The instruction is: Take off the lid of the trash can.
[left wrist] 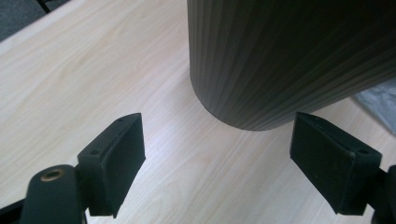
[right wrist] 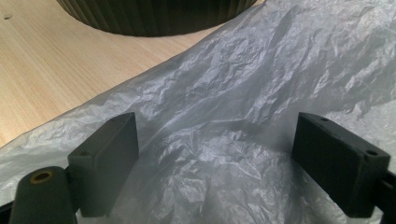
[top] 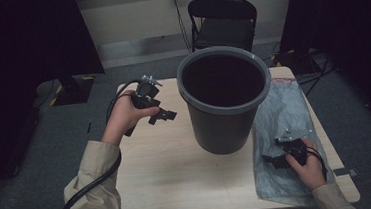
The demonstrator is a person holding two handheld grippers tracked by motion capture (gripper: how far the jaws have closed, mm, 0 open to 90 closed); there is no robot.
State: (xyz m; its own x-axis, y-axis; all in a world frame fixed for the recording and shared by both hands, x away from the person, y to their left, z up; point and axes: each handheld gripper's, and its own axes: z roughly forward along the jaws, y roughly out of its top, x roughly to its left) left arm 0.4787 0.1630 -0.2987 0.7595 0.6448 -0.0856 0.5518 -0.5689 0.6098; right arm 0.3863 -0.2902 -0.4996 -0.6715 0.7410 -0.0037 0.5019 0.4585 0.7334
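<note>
Right gripper (top: 274, 160) is sitting low over the grey plastic bag (top: 280, 122), jaws spread wide with nothing clamped; in the right gripper view the crinkled plastic bulges up between its 2 black pads (right wrist: 108, 163) but they aren't pressing on it. That bag lies flat on the right side of the wooden table (top: 163, 166), running from the near edge up past the bin, with a red strip at its far end. The left gripper (top: 163, 115) is held up off the table on the other side, jaws also released and empty, pointed toward the bin; the left gripper view looks between them at bare tabletop and the bin's ribbed wall. The dark grey bin (top: 225, 101) stands upright mid-table, just beside the bag's left edge, and looks empty inside. A black folding chair (top: 223, 21) sits behind the table.
</note>
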